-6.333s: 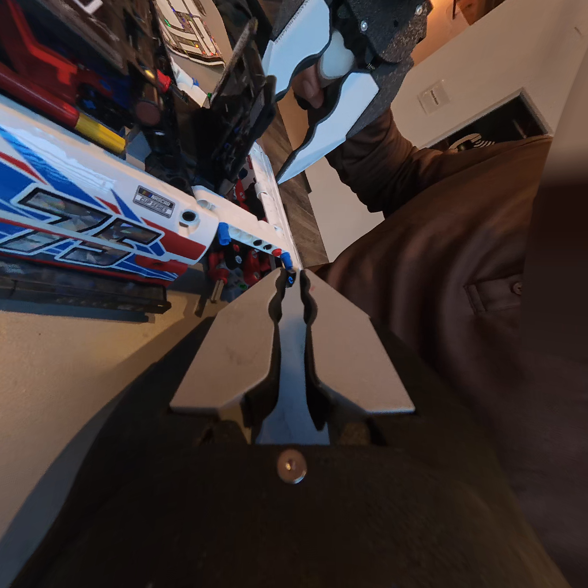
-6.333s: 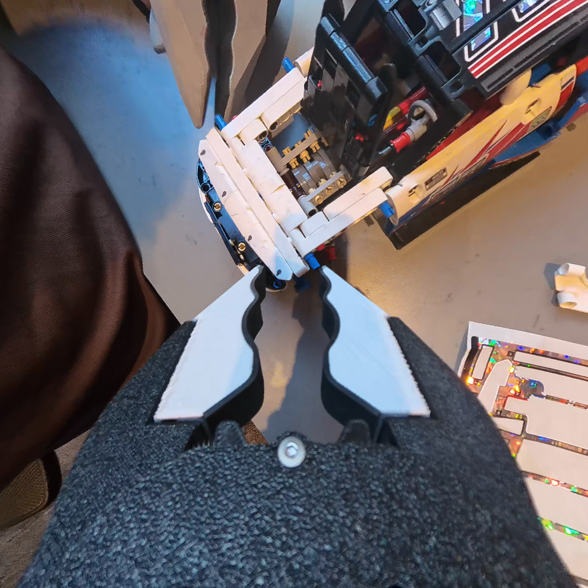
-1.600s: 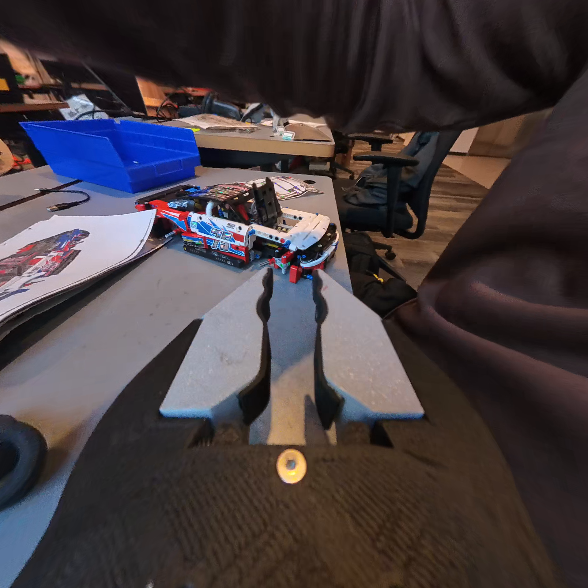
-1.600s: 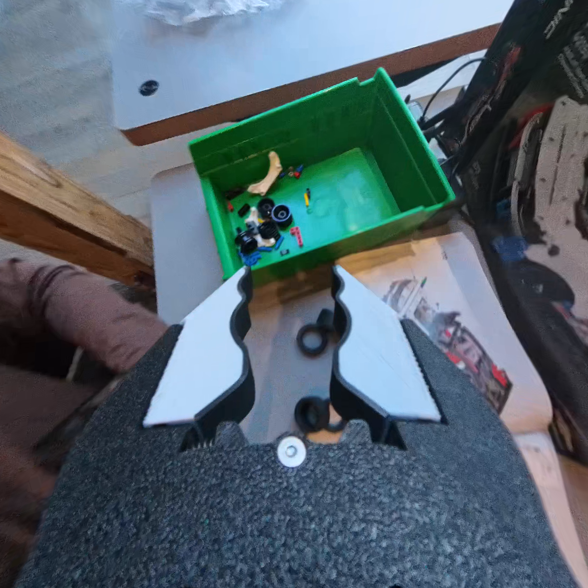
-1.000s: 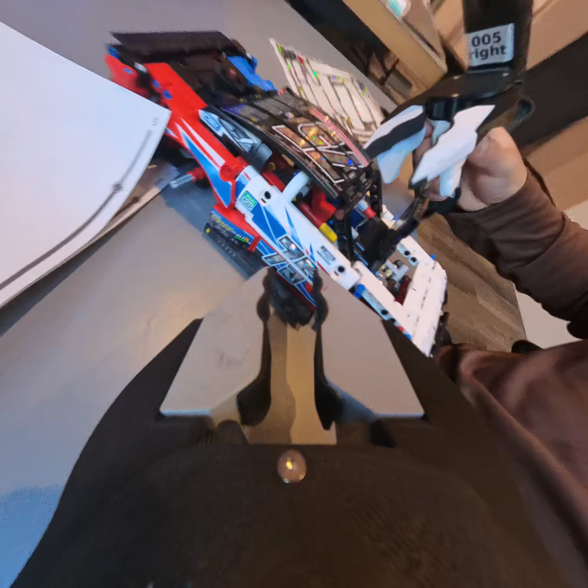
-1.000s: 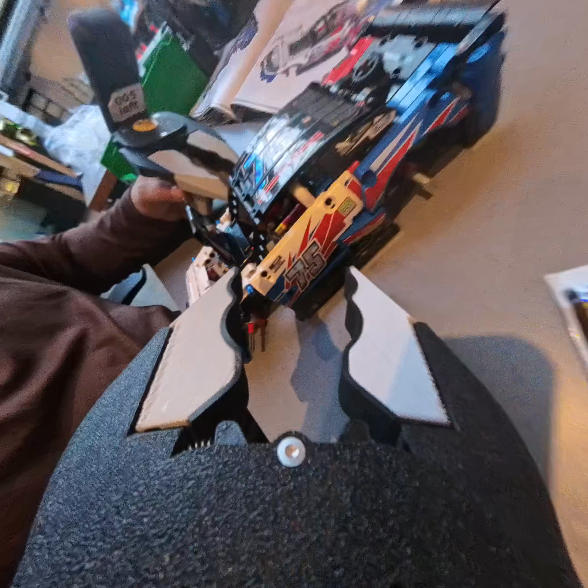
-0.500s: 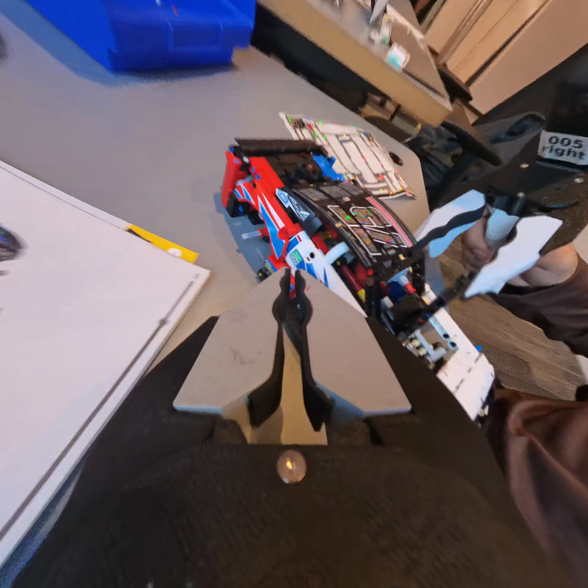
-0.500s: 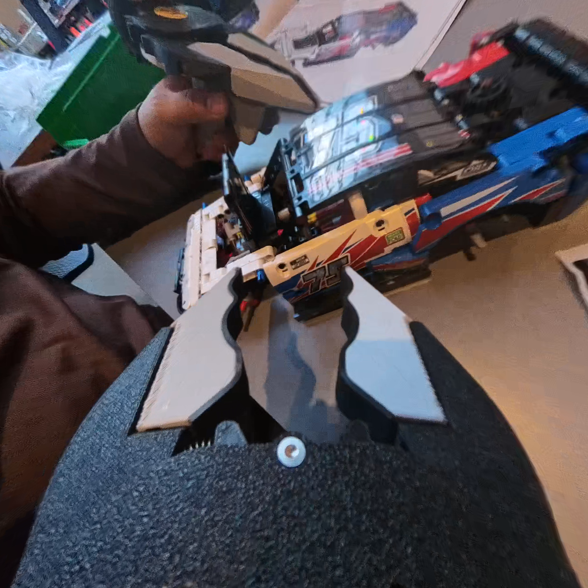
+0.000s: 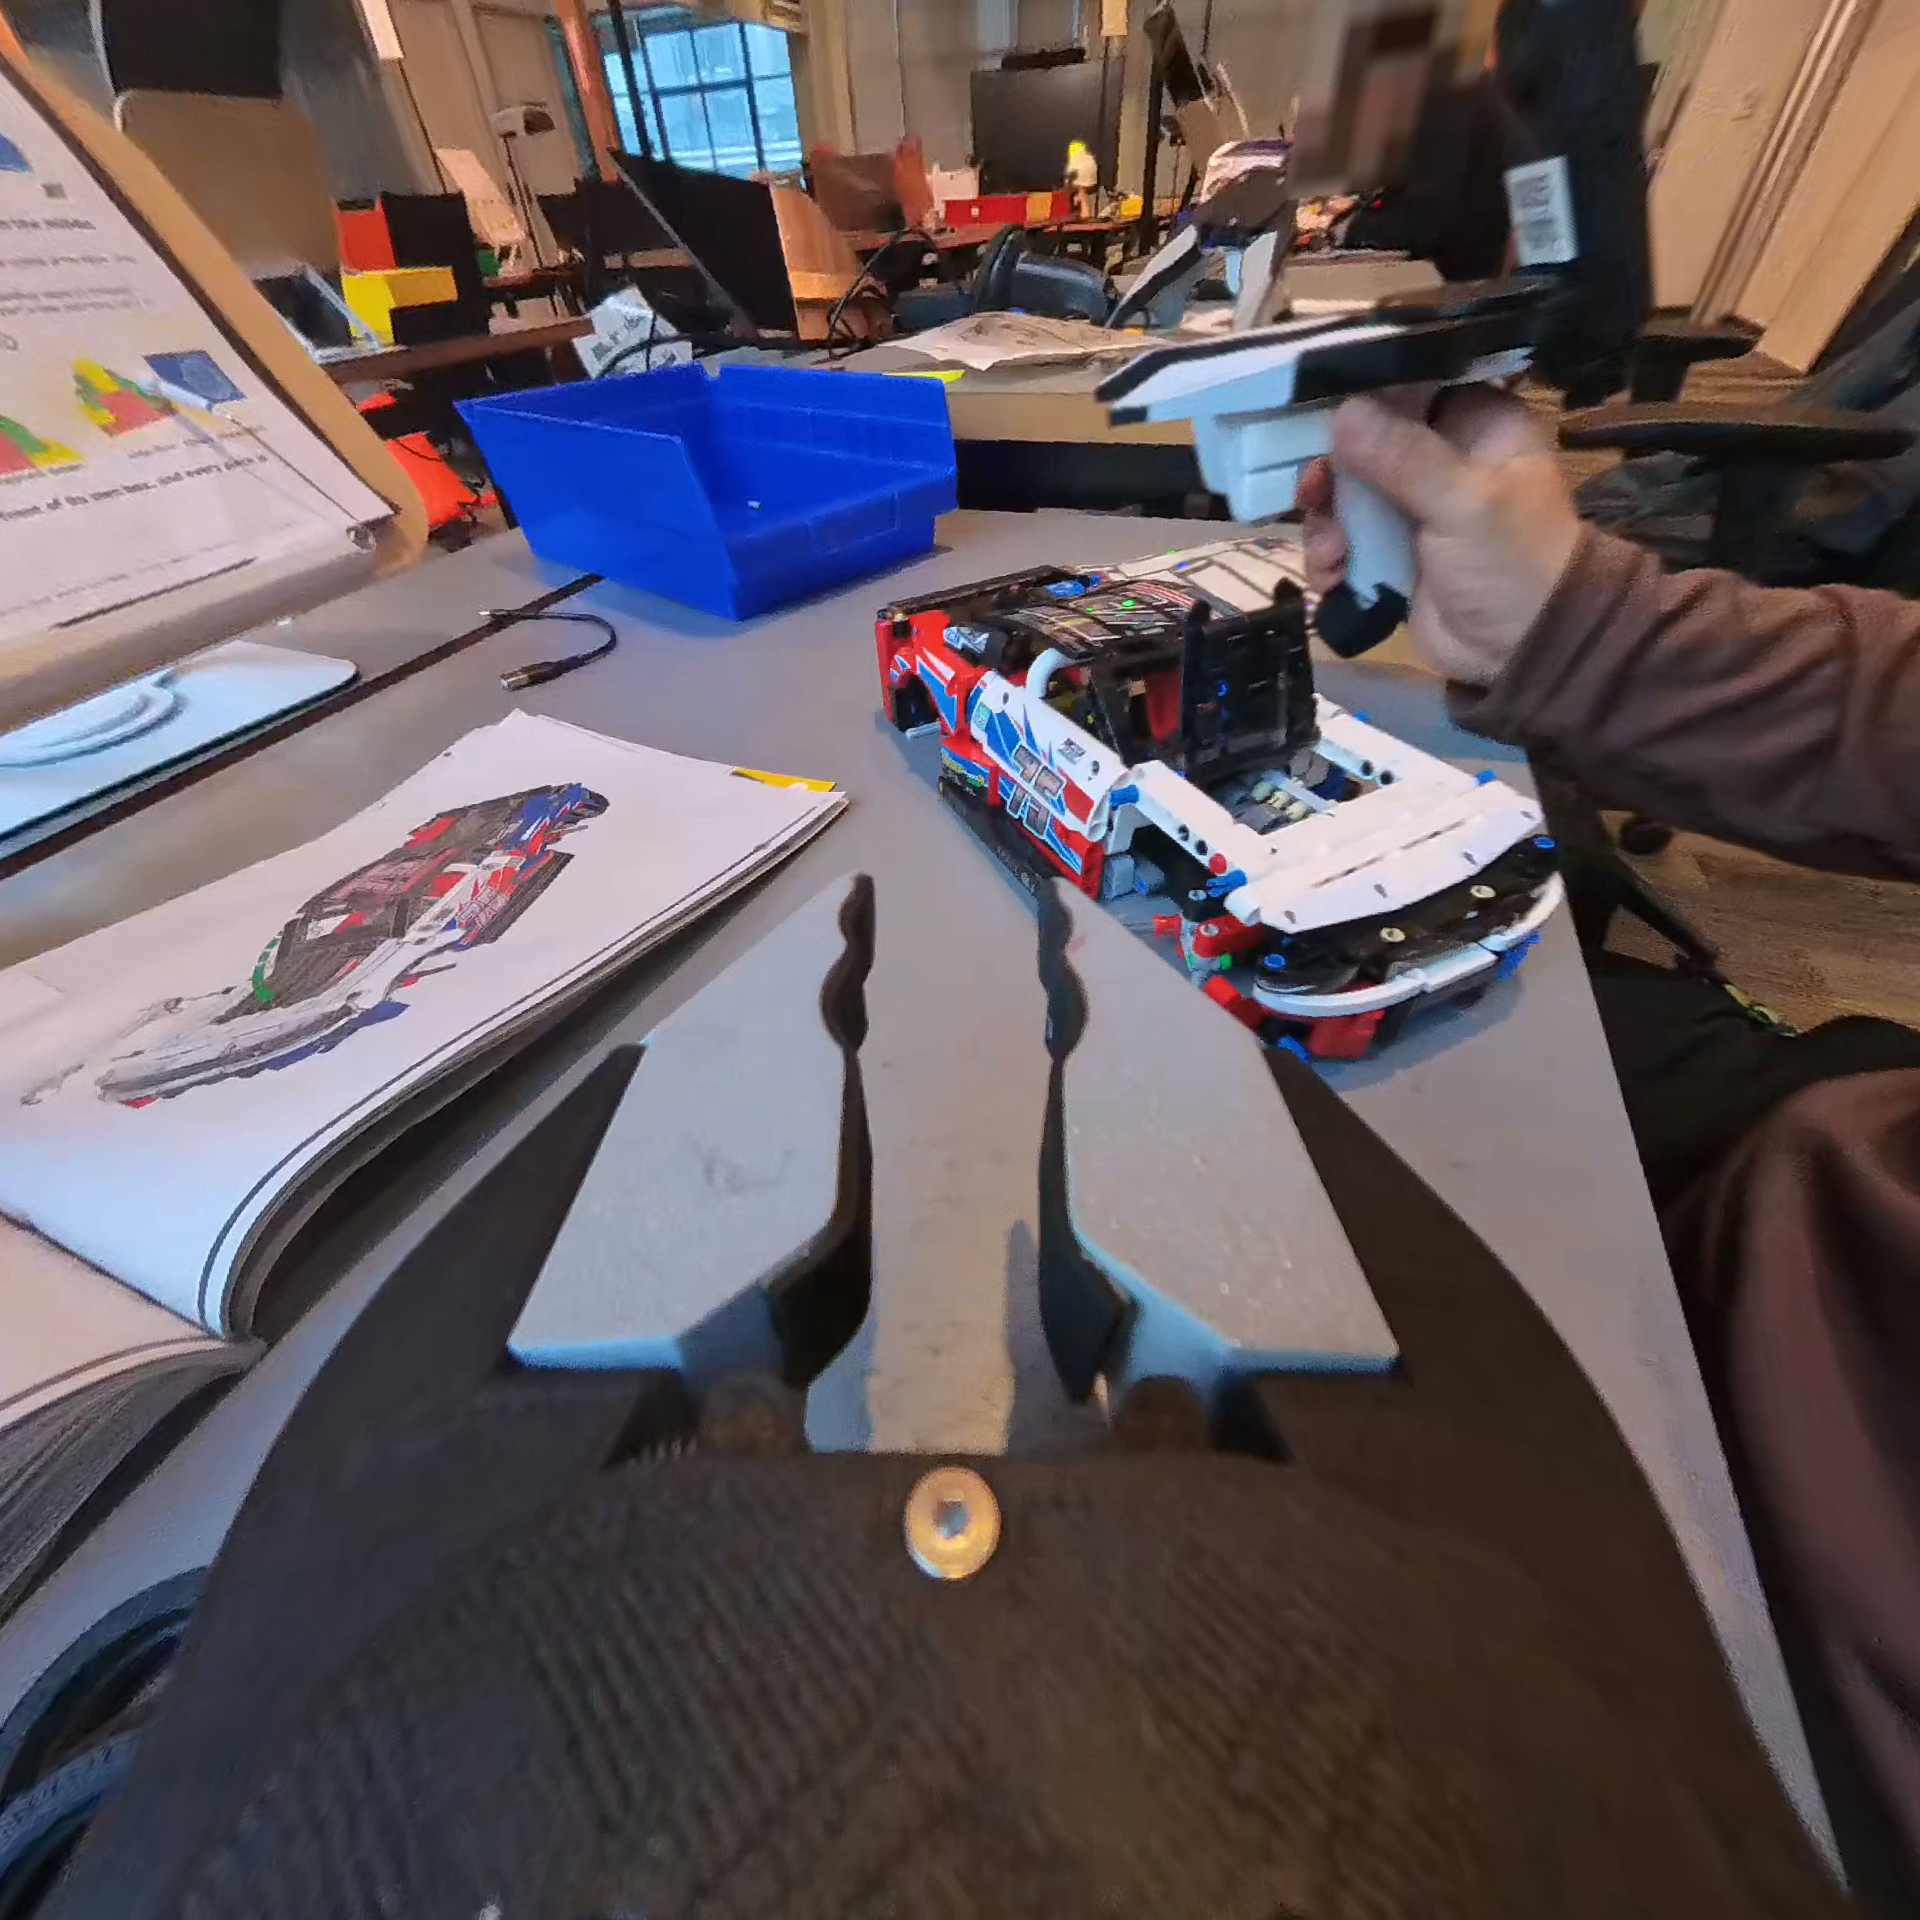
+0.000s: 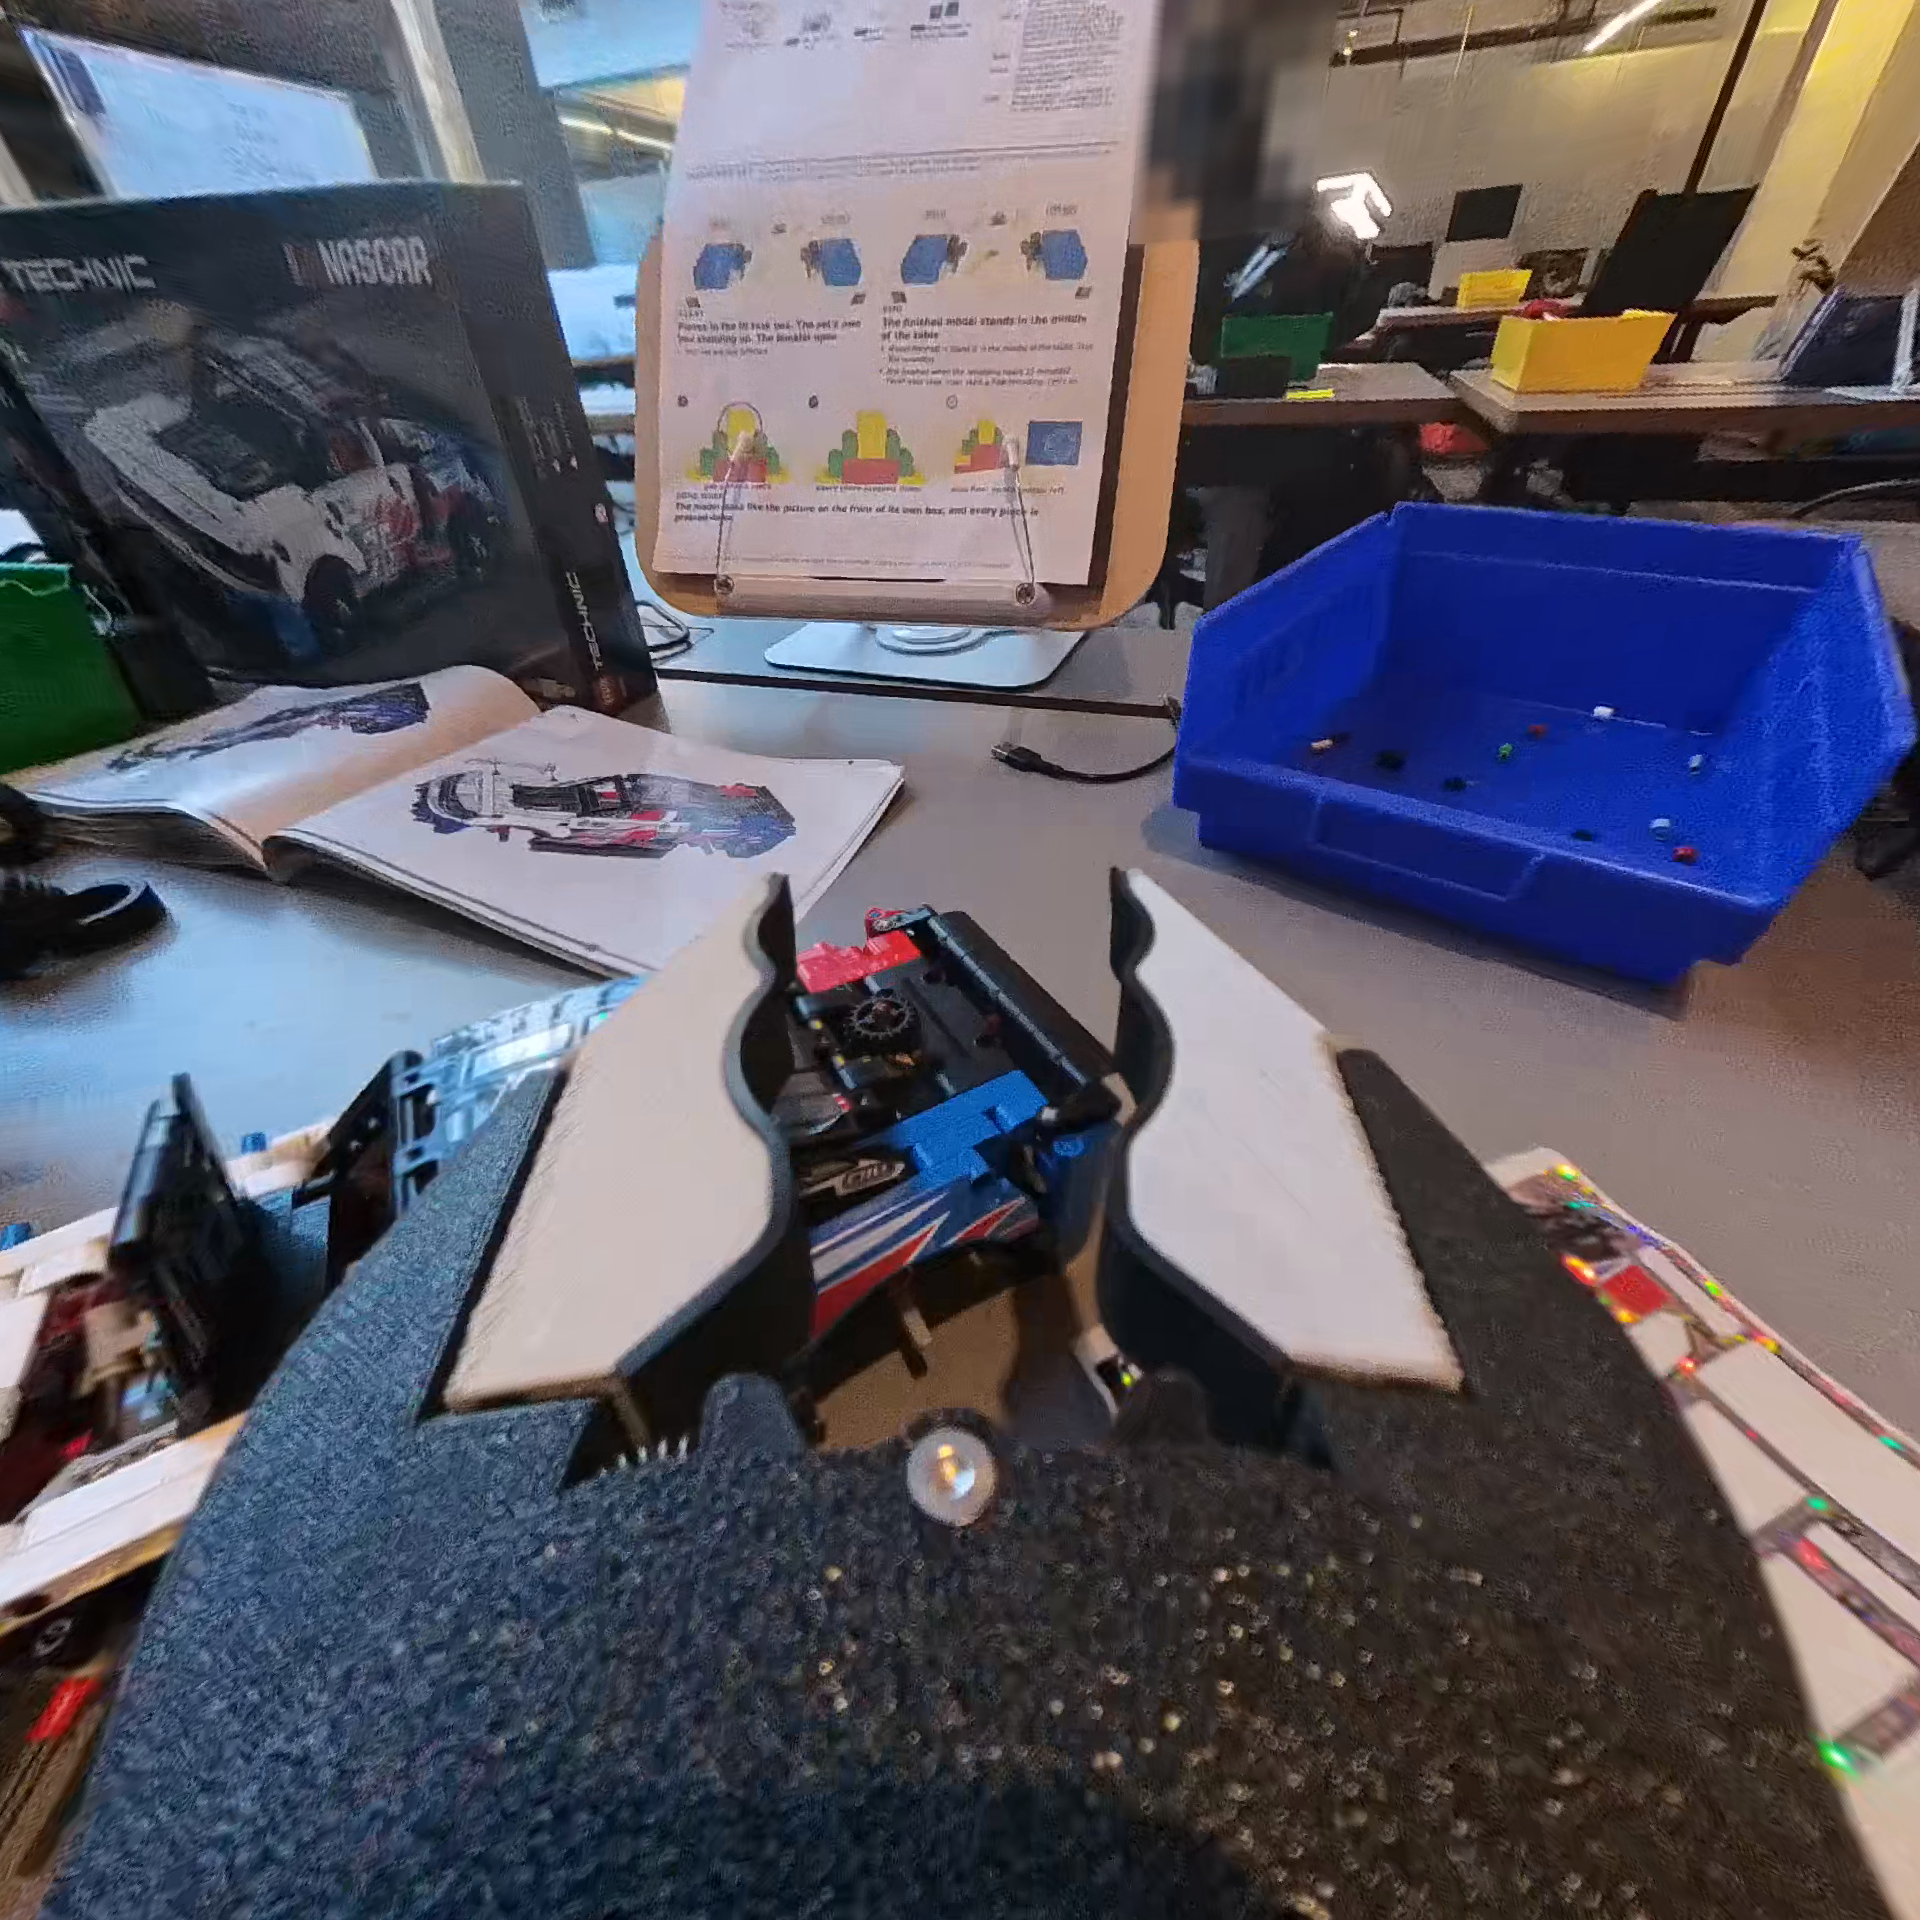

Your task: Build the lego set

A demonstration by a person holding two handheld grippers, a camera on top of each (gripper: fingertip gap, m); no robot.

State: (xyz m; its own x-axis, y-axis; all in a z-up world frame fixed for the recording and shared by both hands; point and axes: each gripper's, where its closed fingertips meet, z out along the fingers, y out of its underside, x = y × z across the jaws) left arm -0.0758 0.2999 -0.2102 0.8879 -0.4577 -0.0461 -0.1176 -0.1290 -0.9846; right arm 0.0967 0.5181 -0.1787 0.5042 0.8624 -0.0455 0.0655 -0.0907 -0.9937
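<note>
A red, white and blue lego race car (image 9: 1195, 790) stands on the grey table (image 9: 727, 686), its black hood panel tilted up. My left gripper (image 9: 948, 914) is open and empty, low over the table, short of the car and to its left. My right gripper (image 10: 945, 914) is open and empty, held above the car's rear end (image 10: 935, 1081); in the left wrist view it (image 9: 1122, 400) hovers above the car, held by a hand (image 9: 1455, 551).
An open instruction booklet (image 9: 364, 935) lies left of the car. A blue bin (image 10: 1538, 748) with several small pieces stands behind. A set box (image 10: 291, 436), a paper on a stand (image 10: 894, 312), a sticker sheet (image 10: 1745, 1392) and a black tyre (image 9: 62, 1683) are nearby. My hands' fingertips stand some 30 cm from each other.
My left gripper has pulled back from the car, levelled out and opened wider. My right gripper has risen from the car's side to above its rear.
</note>
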